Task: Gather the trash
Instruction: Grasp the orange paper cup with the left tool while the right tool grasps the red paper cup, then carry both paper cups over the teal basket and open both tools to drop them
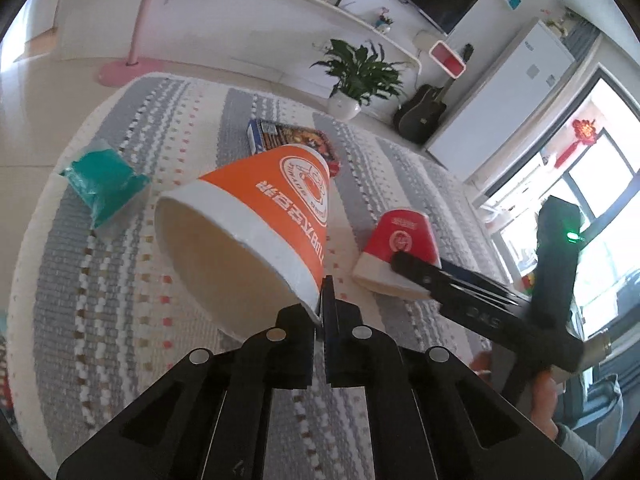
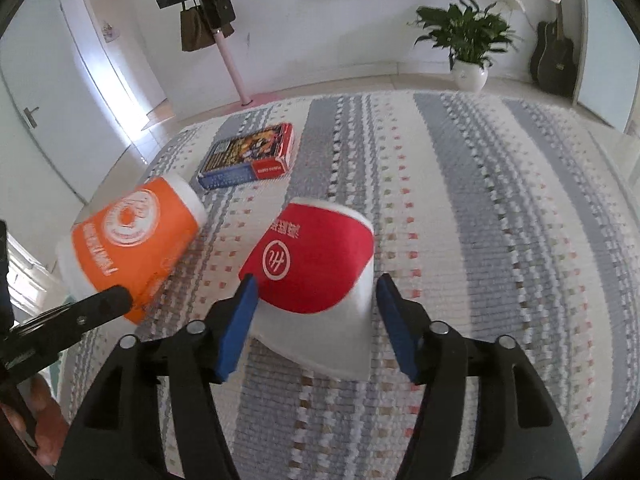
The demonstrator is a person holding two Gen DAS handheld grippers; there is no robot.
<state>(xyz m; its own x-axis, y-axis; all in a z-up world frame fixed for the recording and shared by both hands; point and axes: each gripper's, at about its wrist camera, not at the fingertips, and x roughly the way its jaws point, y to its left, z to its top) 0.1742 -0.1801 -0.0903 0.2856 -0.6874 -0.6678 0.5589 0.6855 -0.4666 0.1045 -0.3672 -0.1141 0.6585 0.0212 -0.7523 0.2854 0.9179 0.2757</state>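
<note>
An orange paper cup (image 1: 256, 220) lies on its side on the striped rug (image 1: 120, 320), its mouth facing the left wrist camera. My left gripper (image 1: 325, 304) is shut on the cup's white rim at the lower right. In the right wrist view that cup (image 2: 132, 244) lies at the left with the left gripper (image 2: 120, 298) at its rim. A red and white paper cup (image 2: 316, 264) lies on its side between the blue pads (image 2: 240, 320) of my right gripper (image 2: 316, 280). The jaws stand open: the left pad is at the cup's side, the right pad a little apart.
A flat printed box (image 2: 250, 156) lies on the rug beyond both cups. A teal plastic bag (image 1: 102, 184) sits at the rug's left edge. A potted plant (image 2: 468, 44), a guitar (image 2: 554, 56) and a pink coat stand (image 1: 132, 68) line the far floor.
</note>
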